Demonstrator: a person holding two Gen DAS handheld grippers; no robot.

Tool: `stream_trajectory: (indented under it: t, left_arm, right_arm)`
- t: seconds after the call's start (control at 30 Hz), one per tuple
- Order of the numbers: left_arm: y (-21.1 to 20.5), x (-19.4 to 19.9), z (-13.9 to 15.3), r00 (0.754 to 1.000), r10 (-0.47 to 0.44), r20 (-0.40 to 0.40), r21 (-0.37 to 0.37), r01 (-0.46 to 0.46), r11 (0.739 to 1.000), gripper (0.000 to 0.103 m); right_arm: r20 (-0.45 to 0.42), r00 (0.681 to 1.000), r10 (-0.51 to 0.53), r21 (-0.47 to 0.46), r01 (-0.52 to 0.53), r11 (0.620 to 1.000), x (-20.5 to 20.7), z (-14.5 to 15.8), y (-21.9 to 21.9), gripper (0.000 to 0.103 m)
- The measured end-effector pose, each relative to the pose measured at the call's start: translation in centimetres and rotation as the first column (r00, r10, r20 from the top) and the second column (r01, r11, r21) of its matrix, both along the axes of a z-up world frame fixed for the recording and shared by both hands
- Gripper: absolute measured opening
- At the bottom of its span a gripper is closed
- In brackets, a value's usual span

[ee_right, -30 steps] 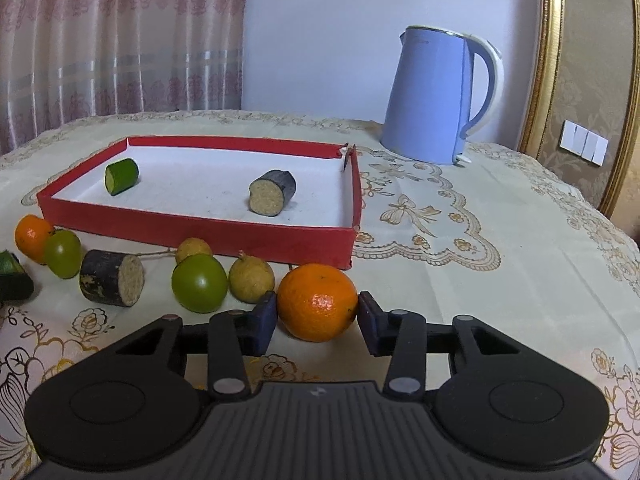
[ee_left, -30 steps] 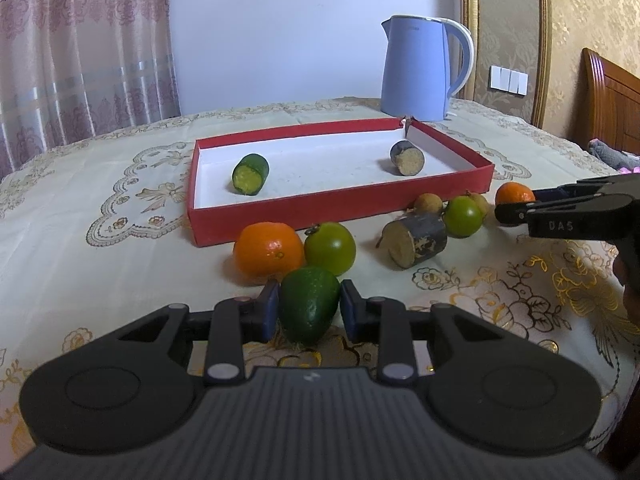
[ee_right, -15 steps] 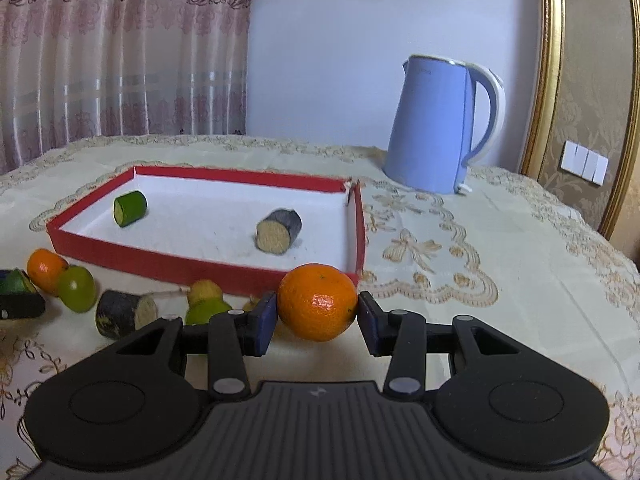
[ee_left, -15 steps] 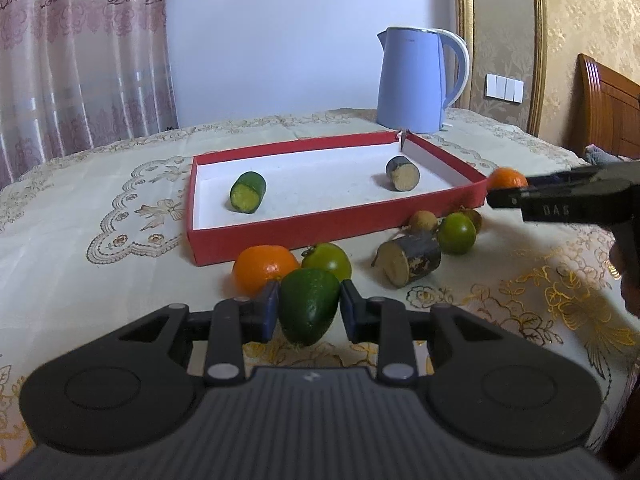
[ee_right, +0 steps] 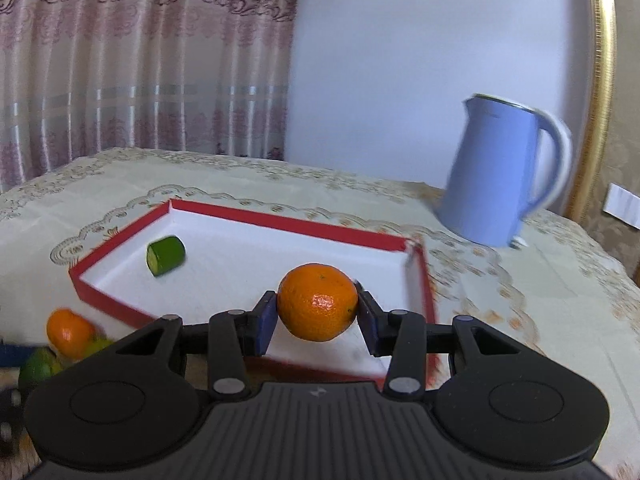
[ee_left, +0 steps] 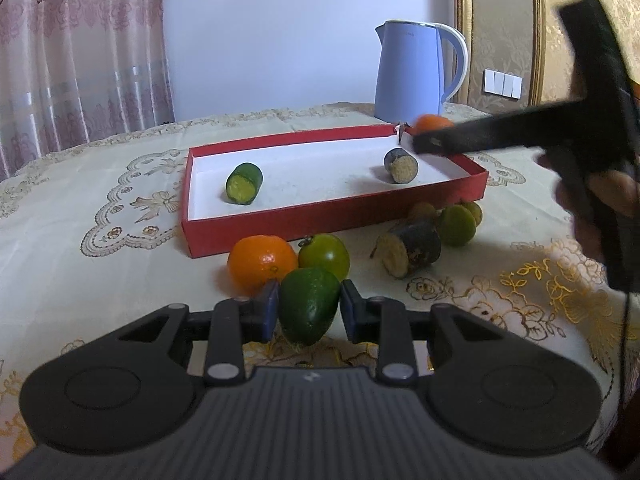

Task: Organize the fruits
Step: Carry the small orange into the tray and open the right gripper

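Just before the red tray's (ee_left: 332,216) near wall lie an orange (ee_left: 262,262), a green tomato (ee_left: 325,254), a dark log-like stub (ee_left: 410,247) and small green fruits (ee_left: 457,224); the blue kettle (ee_left: 412,76) stands behind the tray's far corner. Inside the tray, a green cut piece (ee_left: 244,183) lies at its left end and a dark cut piece (ee_left: 401,165) at its right. The left gripper (ee_left: 308,310) clamps a green avocado (ee_left: 308,304) in front of the tray; the right gripper (ee_right: 316,316) grips a mandarin (ee_right: 317,301) above the tray's right end. An embroidered tablecloth (ee_left: 80,216) lies under the tray; curtains (ee_right: 140,60) hang beyond it.
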State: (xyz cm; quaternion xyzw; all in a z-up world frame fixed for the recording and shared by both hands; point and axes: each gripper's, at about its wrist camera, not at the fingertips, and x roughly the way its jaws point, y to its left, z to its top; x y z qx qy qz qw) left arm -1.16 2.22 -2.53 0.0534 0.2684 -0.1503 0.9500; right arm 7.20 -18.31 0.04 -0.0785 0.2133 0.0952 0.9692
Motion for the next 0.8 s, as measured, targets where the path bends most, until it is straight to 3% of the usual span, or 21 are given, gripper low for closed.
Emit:
stream_trajectory:
  t: [0.4, 0.8]
  left_arm:
    - [0.5, 0.6, -0.3, 1.0, 0.006, -0.016, -0.003, -0.006, 1.0, 0.029]
    - [0.9, 0.7, -0.6, 1.0, 0.01, -0.025, 0.0, -0.01, 1.0, 0.029]
  right_arm:
    - [-0.088, 0.995, 0.044, -0.041, -0.048, 0.998, 6.7, -2.3, 3.8, 0.043]
    - [-0.139, 0.99, 0.03, -0.045, -0.036, 0.998, 7.9, -3.6, 4.2, 0.043]
